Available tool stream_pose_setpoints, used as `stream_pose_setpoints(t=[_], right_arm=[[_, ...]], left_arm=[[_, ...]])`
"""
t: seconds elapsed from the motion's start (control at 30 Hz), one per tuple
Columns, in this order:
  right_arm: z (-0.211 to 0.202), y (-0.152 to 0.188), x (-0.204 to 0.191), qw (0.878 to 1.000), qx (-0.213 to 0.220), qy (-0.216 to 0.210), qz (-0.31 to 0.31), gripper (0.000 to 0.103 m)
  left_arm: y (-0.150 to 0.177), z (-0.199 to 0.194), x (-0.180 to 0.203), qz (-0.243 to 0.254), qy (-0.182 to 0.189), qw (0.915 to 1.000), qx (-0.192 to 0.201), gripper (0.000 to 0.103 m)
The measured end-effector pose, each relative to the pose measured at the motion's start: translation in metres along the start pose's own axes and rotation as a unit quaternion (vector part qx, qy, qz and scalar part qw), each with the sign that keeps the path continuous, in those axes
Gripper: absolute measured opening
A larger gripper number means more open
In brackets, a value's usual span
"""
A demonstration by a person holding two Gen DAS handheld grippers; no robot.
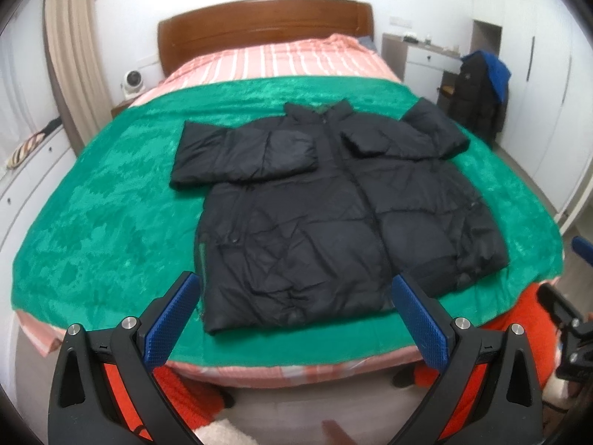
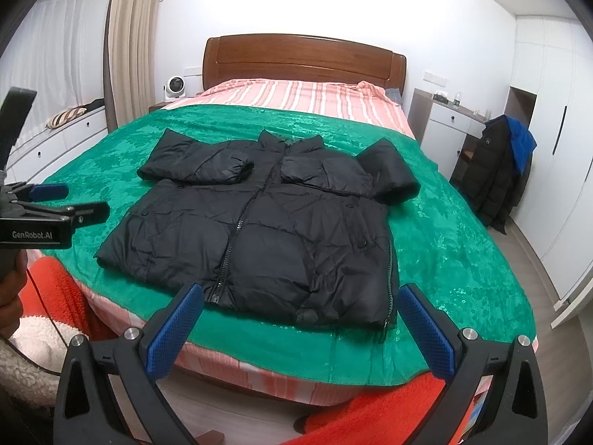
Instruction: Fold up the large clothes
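Observation:
A black puffer jacket lies front-up and zipped on the green blanket. Its collar is toward the headboard and both sleeves are folded in across the chest. My left gripper hovers open over the foot of the bed, just short of the jacket's hem, holding nothing. My right gripper is also open and empty, near the hem's zipper end. The left gripper shows at the left edge of the right wrist view, off the bed's corner. Part of the right gripper shows at the right edge of the left wrist view.
The bed has a wooden headboard and a pink striped sheet. A dark coat with a blue garment hangs on a chair to the right, by white drawers and a wardrobe. A person's orange sleeve is at the foot of the bed.

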State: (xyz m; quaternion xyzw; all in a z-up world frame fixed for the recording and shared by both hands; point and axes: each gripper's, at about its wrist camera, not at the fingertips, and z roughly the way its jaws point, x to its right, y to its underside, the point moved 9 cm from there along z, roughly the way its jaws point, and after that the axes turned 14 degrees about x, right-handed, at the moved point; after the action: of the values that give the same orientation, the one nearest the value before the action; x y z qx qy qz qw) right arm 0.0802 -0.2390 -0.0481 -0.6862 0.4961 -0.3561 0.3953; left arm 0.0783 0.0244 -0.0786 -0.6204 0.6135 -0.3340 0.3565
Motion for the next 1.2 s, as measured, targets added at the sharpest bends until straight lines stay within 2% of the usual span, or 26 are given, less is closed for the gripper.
stream_pose_setpoints(t=[0.27, 0.93, 1.2], right_arm=[[0.006, 0.002, -0.002, 1.0, -0.009, -0.003, -0.004, 0.103], [0.011, 0.008, -0.006, 1.0, -0.018, -0.008, -0.007, 0.103], [0.012, 0.01, -0.007, 1.0, -0.021, -0.009, -0.01, 0.103]], left_arm=[[0.013, 0.009, -0.008, 0.003, -0.02, 0.9995, -0.024, 0.103], [0.023, 0.019, -0.018, 0.034, -0.07, 0.996, -0.044, 0.103], [0.029, 0.023, -0.019, 0.046, -0.078, 0.9944, -0.055, 0.103]])
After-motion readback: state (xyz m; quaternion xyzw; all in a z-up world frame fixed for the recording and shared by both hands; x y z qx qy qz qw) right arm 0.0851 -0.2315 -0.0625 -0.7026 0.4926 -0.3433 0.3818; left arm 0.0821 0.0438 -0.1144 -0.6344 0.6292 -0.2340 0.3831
